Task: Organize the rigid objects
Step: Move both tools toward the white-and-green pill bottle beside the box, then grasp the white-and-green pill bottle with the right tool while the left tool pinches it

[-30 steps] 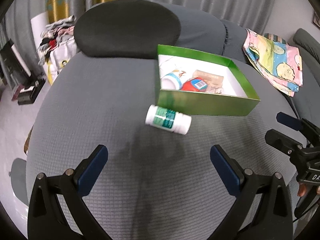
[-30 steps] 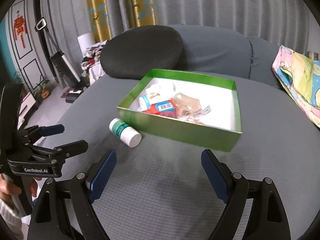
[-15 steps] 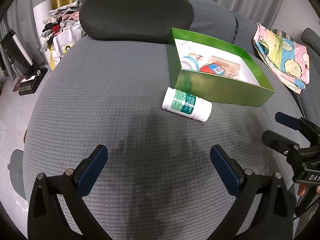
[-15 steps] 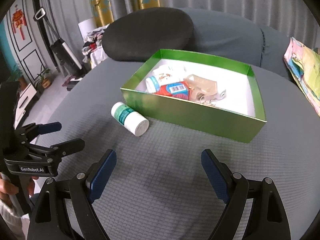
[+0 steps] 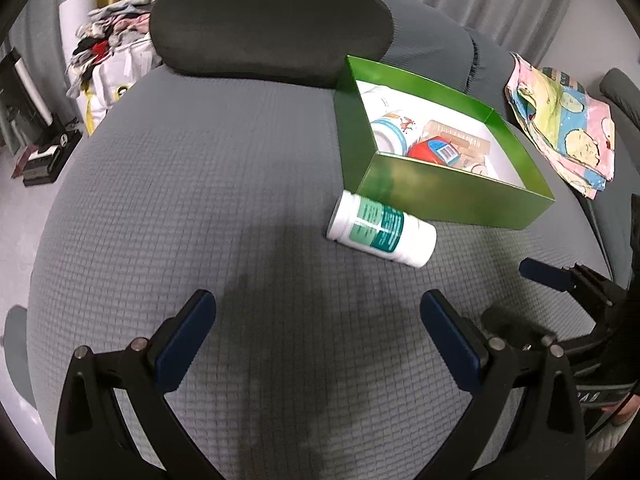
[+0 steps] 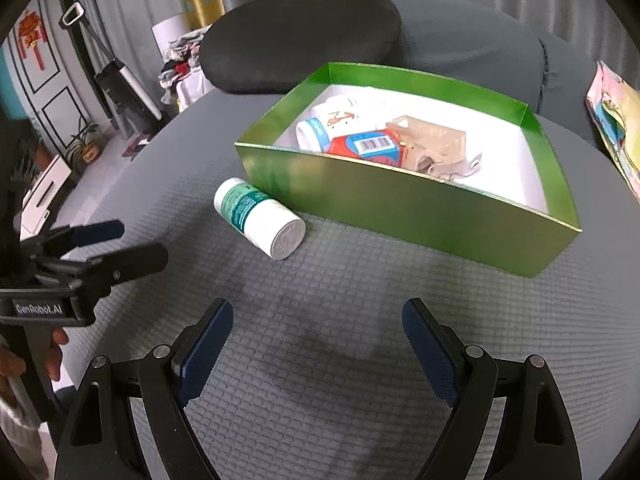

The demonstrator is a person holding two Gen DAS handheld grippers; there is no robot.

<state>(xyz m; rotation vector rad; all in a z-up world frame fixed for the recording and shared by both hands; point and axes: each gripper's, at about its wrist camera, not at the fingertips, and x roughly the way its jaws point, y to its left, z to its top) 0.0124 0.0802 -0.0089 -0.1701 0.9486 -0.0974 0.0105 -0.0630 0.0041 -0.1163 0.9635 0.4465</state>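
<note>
A white pill bottle with a green label (image 5: pixel 382 230) lies on its side on the grey cushion, just outside the near wall of a green box (image 5: pixel 452 196). It also shows in the right wrist view (image 6: pixel 260 218) beside the box (image 6: pixel 400 200). The box holds a white bottle (image 6: pixel 324 122), a red can (image 6: pixel 366 148) and a tan plastic piece (image 6: pixel 434 142). My left gripper (image 5: pixel 318 338) is open and empty, short of the bottle. My right gripper (image 6: pixel 316 354) is open and empty, right of the bottle.
A dark round cushion (image 5: pixel 268 20) lies behind the box. A colourful folded cloth (image 5: pixel 560 120) lies at the right. Clothes are piled on a white stand (image 5: pixel 108 52) at the left. The cushion's edge drops to the floor on the left.
Both grippers have moved closer to the bottle and box, which now look larger. Both stay open. The bottle has not moved.
</note>
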